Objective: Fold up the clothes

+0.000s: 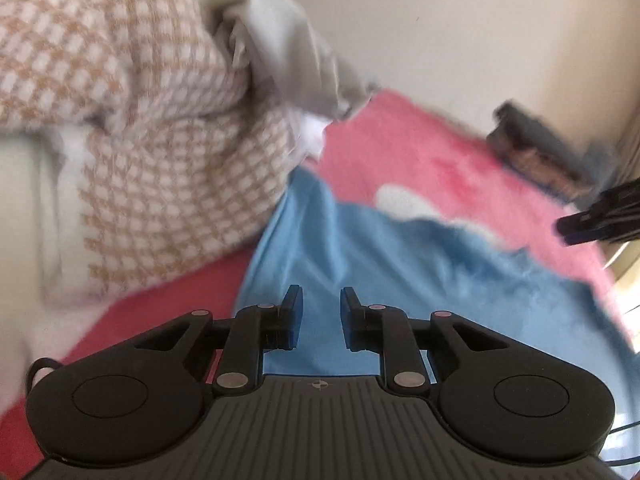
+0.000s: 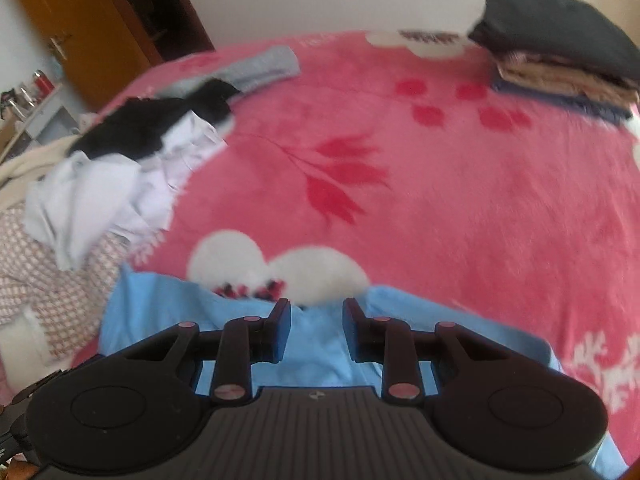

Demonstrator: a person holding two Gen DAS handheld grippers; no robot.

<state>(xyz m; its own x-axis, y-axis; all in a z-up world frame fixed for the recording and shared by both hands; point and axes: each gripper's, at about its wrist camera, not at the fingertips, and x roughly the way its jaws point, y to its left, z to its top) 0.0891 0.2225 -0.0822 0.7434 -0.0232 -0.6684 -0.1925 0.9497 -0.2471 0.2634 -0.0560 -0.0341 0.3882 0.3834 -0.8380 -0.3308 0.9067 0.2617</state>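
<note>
Left gripper point(image 1: 320, 300) and right gripper point(image 2: 317, 312), each with fingers spread and nothing between them, poised above a light blue smooth-fabric garment point(image 2: 316, 344) lying on a bed covered by a pink plush floral blanket point(image 2: 440, 200). At the garment's left edge, a beige-and-white checked knit point(image 1: 140, 140) under crumpled white clothing point(image 2: 120, 184). On the blanket's far right corner, a stack of folded dark and tan clothes point(image 2: 560, 52).
</note>
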